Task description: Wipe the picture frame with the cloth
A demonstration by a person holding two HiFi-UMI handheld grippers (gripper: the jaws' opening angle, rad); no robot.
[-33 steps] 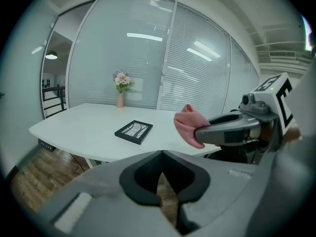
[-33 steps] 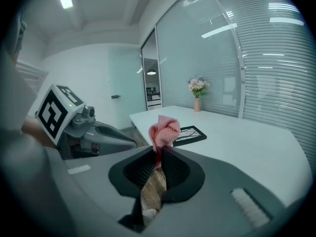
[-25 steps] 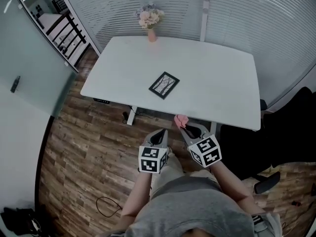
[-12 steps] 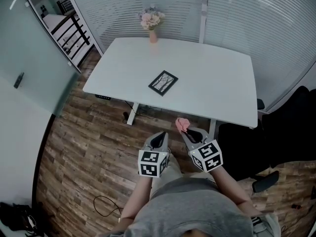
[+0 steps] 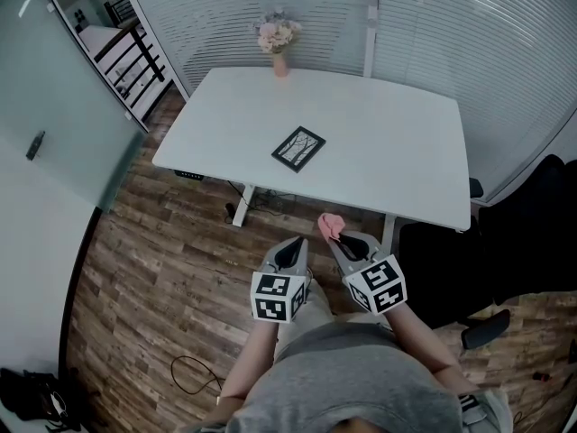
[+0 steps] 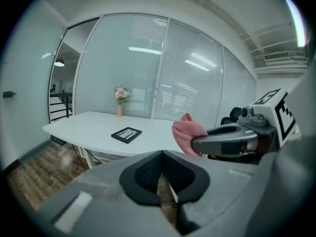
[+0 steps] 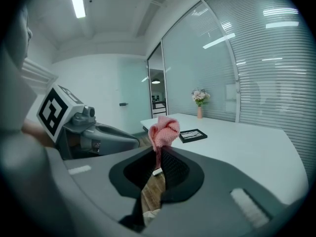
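- Well short of the white surface (image 5: 388,142), both grippers are held low in front of the person. The picture frame (image 5: 299,149) lies flat near the middle of that surface, well apart from either gripper.
- The approach is judged to be the step in hand. The cloth (image 5: 330,225) should be carried over the near edge and laid on the frame with its bunched end leading, so that the hard tips are kept off the glass.
- A light frame may slide when wiped, so a corner could be steadied by the left gripper (image 5: 294,244).
- The jaws of the right gripper (image 5: 335,238) are pinched on the pink cloth, whose bunched end sticks out past them.
- The left gripper's jaws are pressed together, with nothing between them.
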